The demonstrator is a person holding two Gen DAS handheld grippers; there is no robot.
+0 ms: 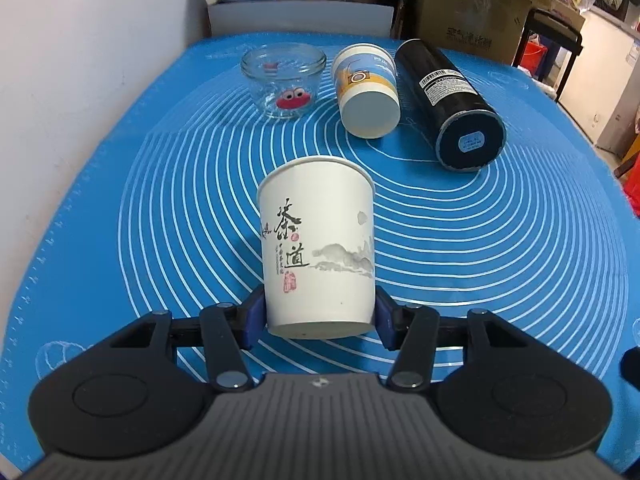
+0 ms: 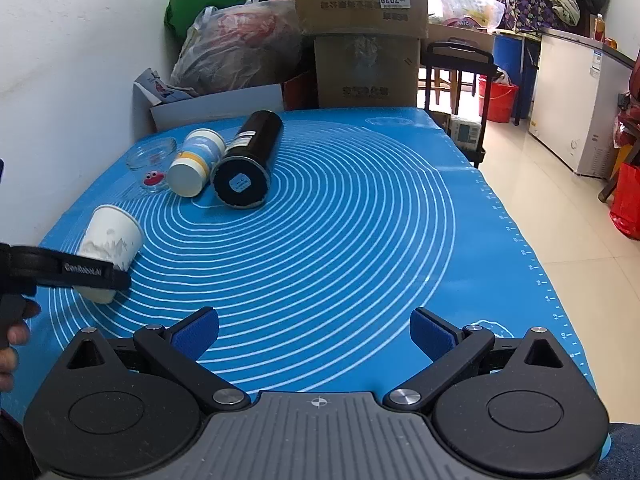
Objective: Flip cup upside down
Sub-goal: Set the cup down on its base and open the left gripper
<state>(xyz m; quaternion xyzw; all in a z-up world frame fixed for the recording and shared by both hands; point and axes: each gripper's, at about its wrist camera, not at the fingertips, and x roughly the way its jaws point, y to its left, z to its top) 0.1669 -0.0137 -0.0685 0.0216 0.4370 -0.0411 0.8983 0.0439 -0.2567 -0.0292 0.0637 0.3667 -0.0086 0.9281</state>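
A white paper cup [image 1: 318, 248] with black calligraphy and a grey ink landscape sits between the blue pads of my left gripper [image 1: 320, 316], which is shut on its lower part near the base. The cup's rim points away from the camera, its base toward me. In the right wrist view the same cup [image 2: 110, 246] is held tilted above the blue mat, clamped by the left gripper [image 2: 106, 280]. My right gripper [image 2: 314, 332] is open and empty above the mat's near middle.
On the blue mat [image 1: 500, 248] at the back lie a blue and white paper cup [image 1: 366, 92] on its side, a black cylinder bottle [image 1: 452, 100] on its side and a glass bowl [image 1: 284, 78]. Cardboard boxes [image 2: 360, 32] and bags stand behind the table. The wall is at left.
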